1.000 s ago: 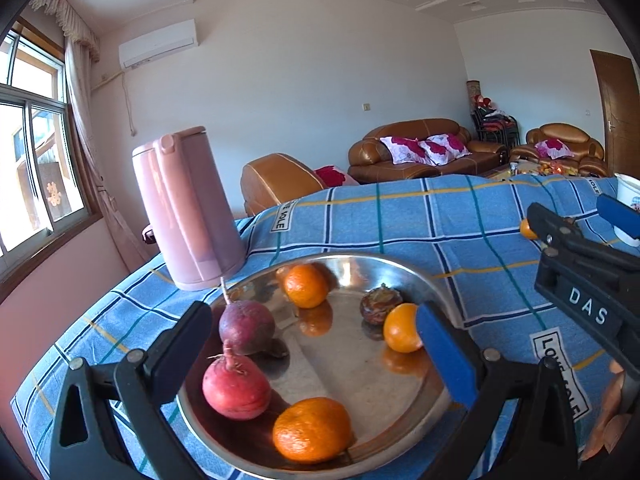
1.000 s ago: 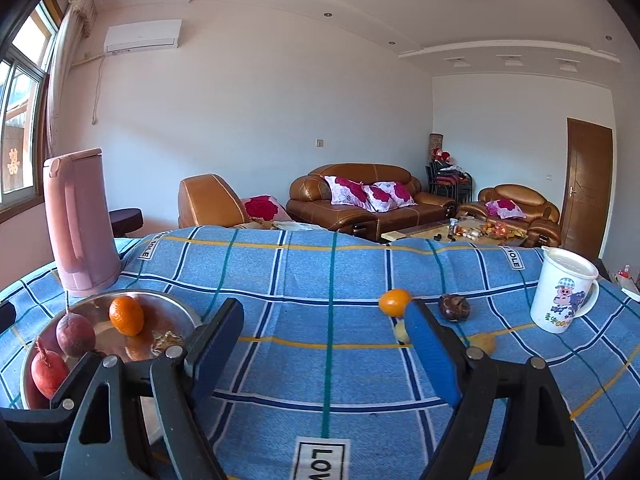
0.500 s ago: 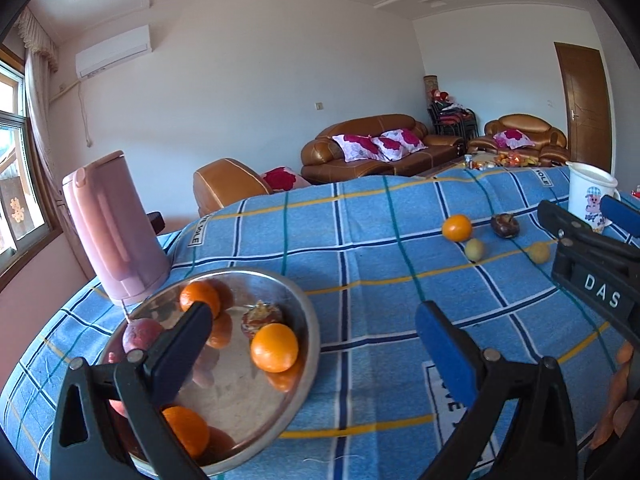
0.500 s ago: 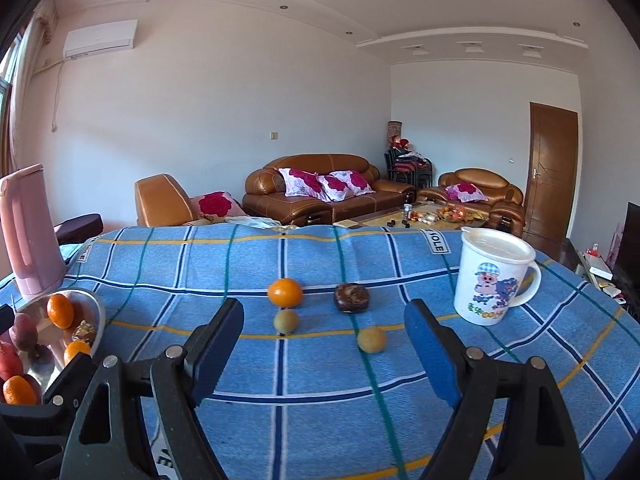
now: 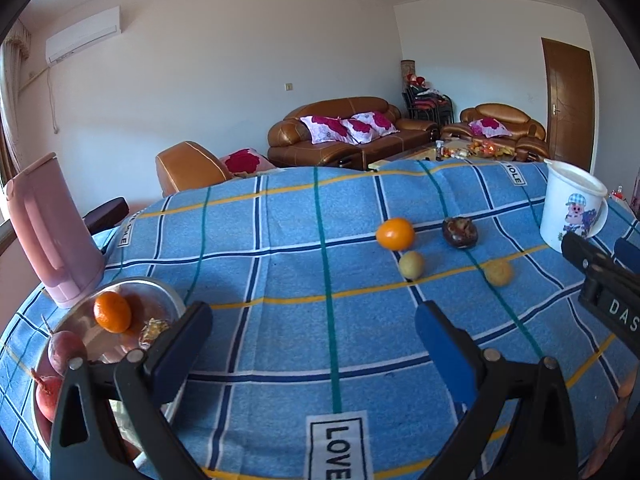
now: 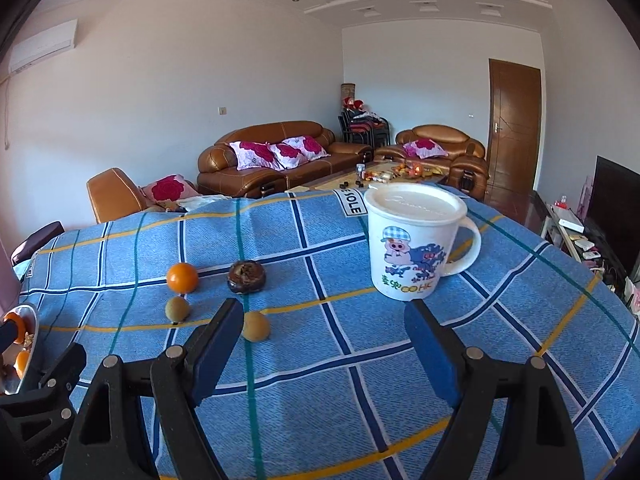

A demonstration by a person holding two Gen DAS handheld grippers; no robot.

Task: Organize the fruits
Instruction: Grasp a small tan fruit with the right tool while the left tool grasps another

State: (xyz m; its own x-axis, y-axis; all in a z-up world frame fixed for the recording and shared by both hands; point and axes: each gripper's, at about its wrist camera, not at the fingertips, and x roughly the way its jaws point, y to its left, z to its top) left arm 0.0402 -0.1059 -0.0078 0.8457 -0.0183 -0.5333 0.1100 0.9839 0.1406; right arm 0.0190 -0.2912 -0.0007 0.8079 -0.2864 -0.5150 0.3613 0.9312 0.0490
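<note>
Both tools are held apart and empty: the left tool (image 5: 312,344) and the right tool (image 6: 324,340). A fetching step is judged in hand. Four loose fruits lie ahead on the table (image 6: 320,392): an orange (image 6: 182,277), a dark fruit (image 6: 246,276), possibly mangosteen, and two yellowish fruits (image 6: 256,326), one just beside the right tool's left finger. Next, one must be clamped and carried to the tray (image 5: 160,296), left of the left tool.

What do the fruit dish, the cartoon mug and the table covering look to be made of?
Dish: polished metal, likely stainless steel; it mirrors the fruit.
Mug: matte white, probably plastic, with a printed cartoon and a fitted lid.
Table covering: woven fabric, blue plaid, with visible weave and sewn-on word patches.
</note>
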